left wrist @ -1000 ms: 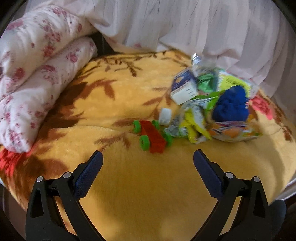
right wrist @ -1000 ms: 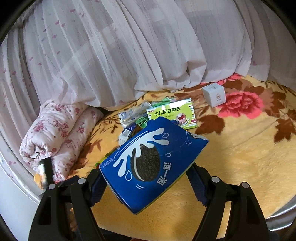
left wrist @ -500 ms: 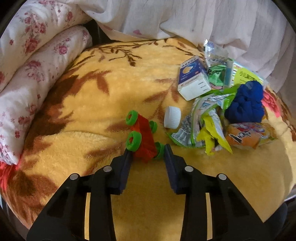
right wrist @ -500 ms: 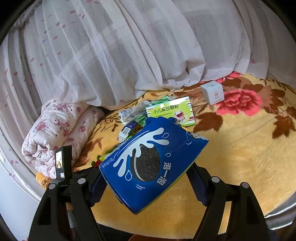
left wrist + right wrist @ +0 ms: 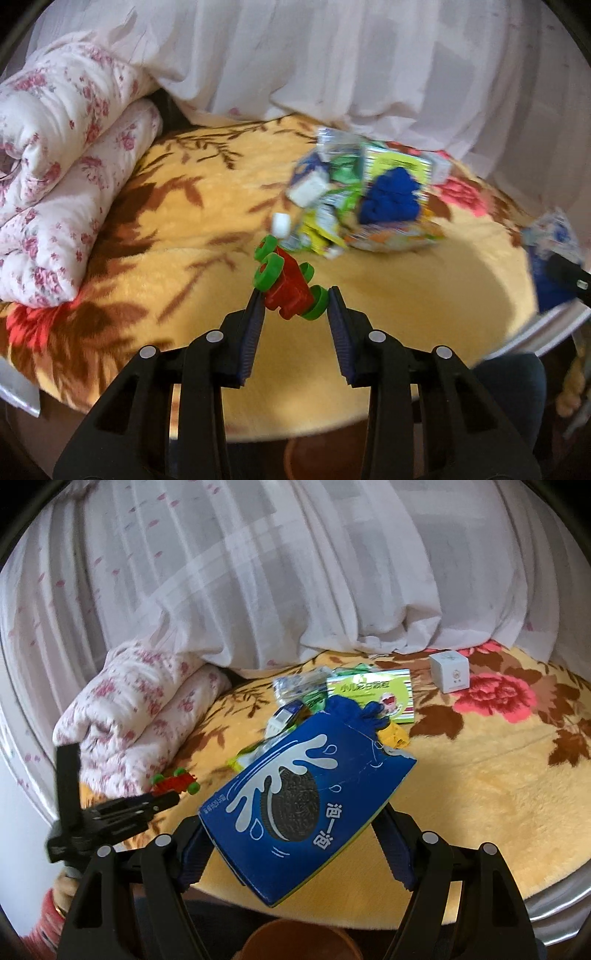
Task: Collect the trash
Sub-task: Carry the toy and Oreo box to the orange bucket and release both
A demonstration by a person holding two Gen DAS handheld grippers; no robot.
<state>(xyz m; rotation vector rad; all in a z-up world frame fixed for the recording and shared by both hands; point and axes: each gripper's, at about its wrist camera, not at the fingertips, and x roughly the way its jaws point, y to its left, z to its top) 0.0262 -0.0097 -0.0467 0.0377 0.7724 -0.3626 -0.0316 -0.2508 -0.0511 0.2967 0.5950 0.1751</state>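
Note:
My left gripper is shut on a red toy car with green wheels, lifted off the yellow blanket. The same toy car shows at the left gripper's tip in the right wrist view. My right gripper is shut on a blue cookie box, held tilted above the bed's front edge. A pile of wrappers with a blue knitted item, a white cap and a green medicine box lies on the blanket.
A rolled floral quilt lies at the left. White curtain fabric hangs behind the bed. A small white box sits at the back right. A brown round container stands below the bed edge.
The left gripper went from wide open to shut on the toy car, then lifted it and drew back. The right gripper kept hold of the cookie box and shifted slightly.

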